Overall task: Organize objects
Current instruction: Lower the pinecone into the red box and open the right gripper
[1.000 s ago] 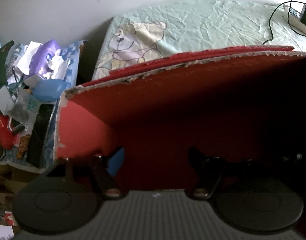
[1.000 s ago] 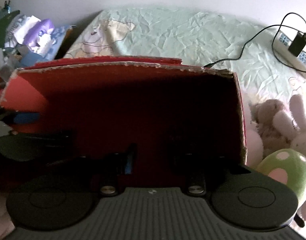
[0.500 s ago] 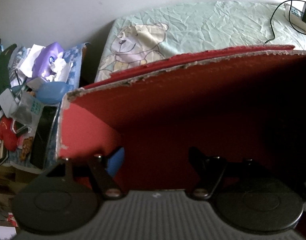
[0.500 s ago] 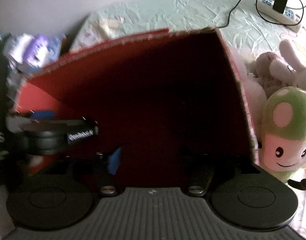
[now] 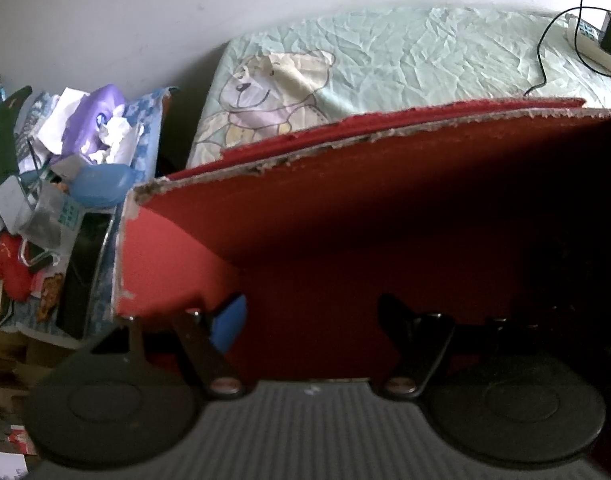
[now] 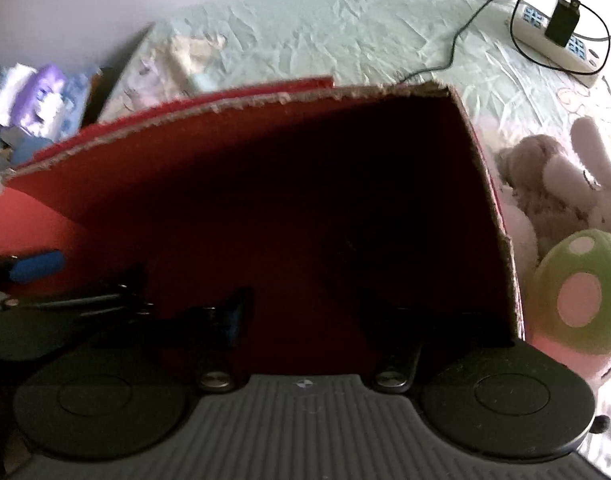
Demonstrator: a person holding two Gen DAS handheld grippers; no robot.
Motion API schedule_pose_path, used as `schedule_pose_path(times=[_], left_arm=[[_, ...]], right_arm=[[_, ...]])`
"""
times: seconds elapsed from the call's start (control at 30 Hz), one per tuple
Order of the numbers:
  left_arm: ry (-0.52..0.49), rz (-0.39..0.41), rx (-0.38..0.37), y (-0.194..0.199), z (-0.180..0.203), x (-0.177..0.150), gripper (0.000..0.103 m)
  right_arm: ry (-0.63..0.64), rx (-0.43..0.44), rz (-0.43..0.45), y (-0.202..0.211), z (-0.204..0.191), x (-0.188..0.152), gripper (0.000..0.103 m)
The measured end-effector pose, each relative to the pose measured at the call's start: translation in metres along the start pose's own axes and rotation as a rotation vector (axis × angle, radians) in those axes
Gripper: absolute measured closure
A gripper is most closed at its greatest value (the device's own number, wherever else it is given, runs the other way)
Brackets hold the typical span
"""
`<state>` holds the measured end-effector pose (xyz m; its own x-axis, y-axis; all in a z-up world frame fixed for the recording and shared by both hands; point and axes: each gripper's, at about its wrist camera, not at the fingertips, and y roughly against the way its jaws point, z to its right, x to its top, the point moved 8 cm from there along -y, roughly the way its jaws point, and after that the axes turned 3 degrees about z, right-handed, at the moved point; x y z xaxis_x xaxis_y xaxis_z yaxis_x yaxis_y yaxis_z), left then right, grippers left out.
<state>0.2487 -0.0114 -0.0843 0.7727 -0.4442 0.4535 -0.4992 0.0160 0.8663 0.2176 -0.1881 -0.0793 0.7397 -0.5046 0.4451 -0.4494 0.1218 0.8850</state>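
Both wrist views look down into a red cardboard box [image 5: 385, 216] that stands on a bed [image 5: 425, 52] covered with a pale green sheet; its torn upper rim runs across each view and its interior is dark. The left gripper [image 5: 309, 320] reaches inside the box near its left wall with the jaws set wide; one blue-padded fingertip [image 5: 227, 326] shows, and nothing can be made out between the jaws. The right gripper [image 6: 301, 316] is also inside, nearer the right wall, and its jaws are closing, again with no visible object between them, though the shadow hides the box floor. Soft toys, among them a green spotted mushroom plush [image 6: 577, 292], lie just beside the box on the right, so the step in hand appears to be loading or steadying the box. It would go best if one gripper braces a wall while the other works, keeping clear of the frayed rim. Compared with the earlier frames, the left view is nearly unchanged, whereas the right view has rolled back toward level after a marked tilt, and the left gripper now sits lower at its left edge.
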Motion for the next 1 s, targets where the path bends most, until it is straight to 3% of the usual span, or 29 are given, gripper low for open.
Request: schedule_pose_path(times=[0.13, 0.4, 1.0], left_arm=[[0.001, 0.001, -0.009, 0.0, 0.0, 0.0, 0.027], [-0.001, 0.017, -0.001, 0.001, 0.0, 0.002, 0.027], [-0.033, 0.191, 0.077, 0.026, 0.003, 0.005, 0.029]], right_arm=[[0.005, 0.022, 0.058, 0.007, 0.0, 0.0, 0.048], [-0.016, 0.077, 0.134, 0.025, 0.005, -0.005, 0.064], [-0.008, 0.207, 0.276, 0.082, 0.019, -0.041, 0.066]])
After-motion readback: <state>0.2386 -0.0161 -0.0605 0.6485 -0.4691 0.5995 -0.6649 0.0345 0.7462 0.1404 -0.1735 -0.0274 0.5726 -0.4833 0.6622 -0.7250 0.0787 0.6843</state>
